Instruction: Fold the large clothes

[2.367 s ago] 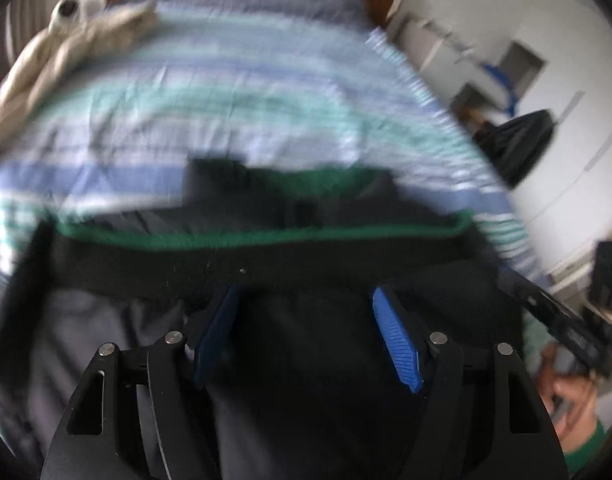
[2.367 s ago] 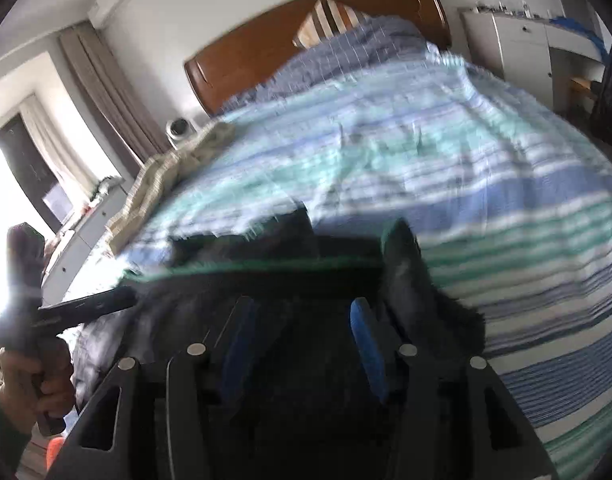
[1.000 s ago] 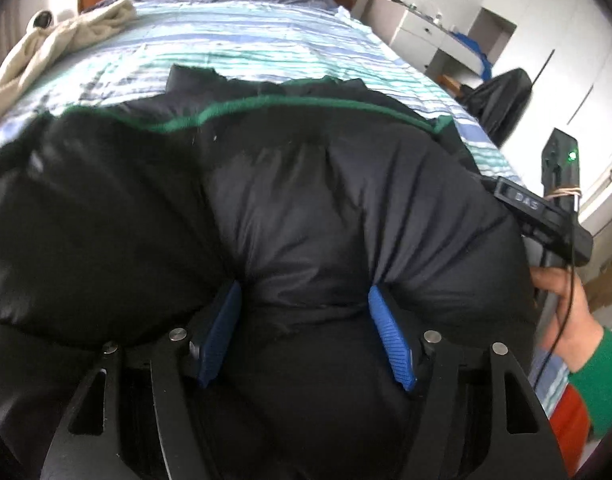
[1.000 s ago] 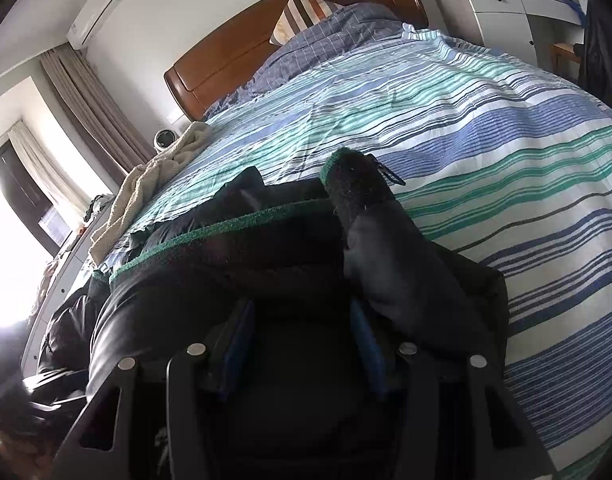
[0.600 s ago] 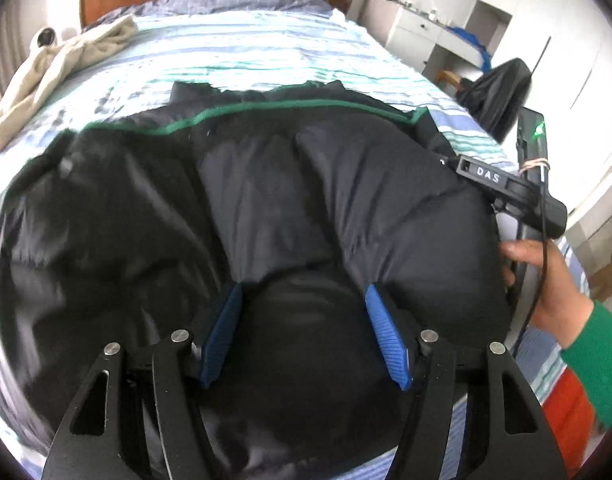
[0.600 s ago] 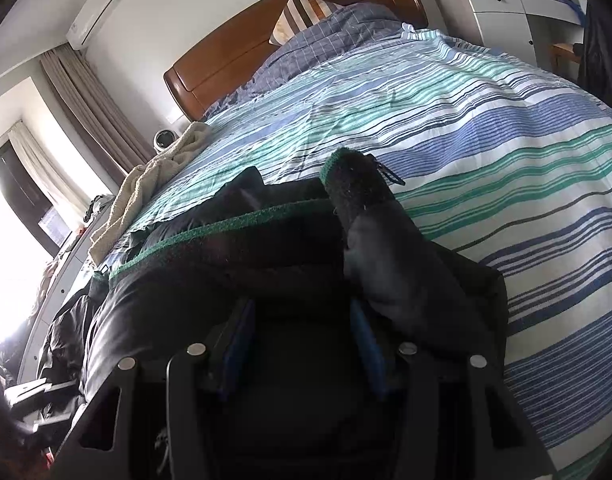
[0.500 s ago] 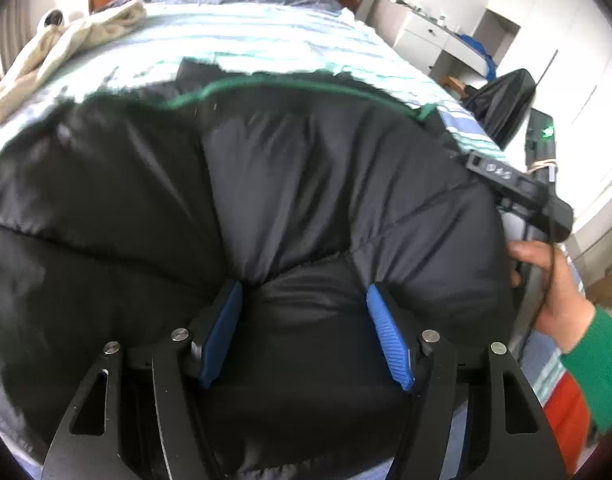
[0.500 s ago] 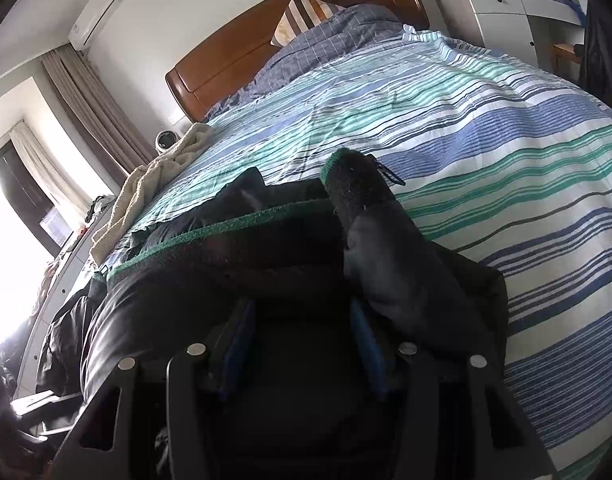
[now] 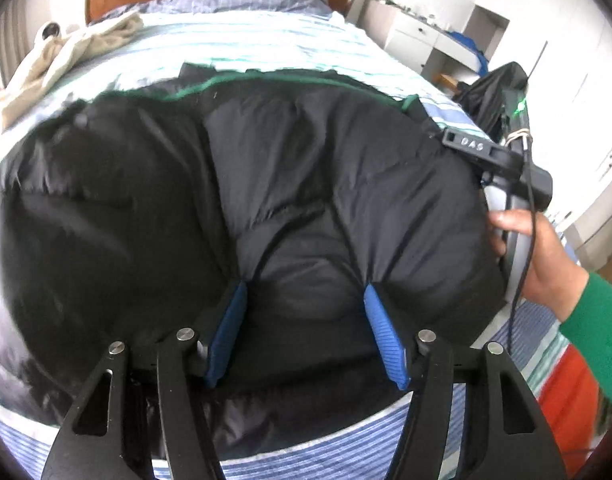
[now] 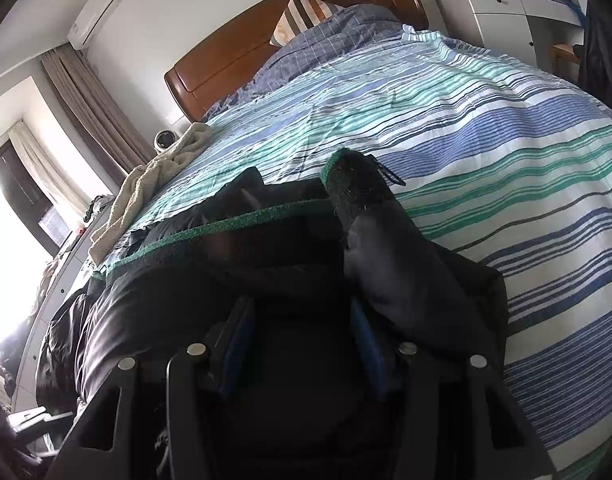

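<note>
A black puffer jacket with green trim lies on the striped bed, bulging up ahead of and between the fingers of both grippers; the left gripper is clamped on a puffy fold, its jaws having just closed a little further, and the right gripper likewise grips jacket fabric, a ribbed cuff standing just ahead of it. Judged stage: mid-fold, with the next move calling for both holds to carry the gathered part over and lay it flat. Hidden: the jacket's near edge behind the grippers, and the right pads, dim in shadow.
</note>
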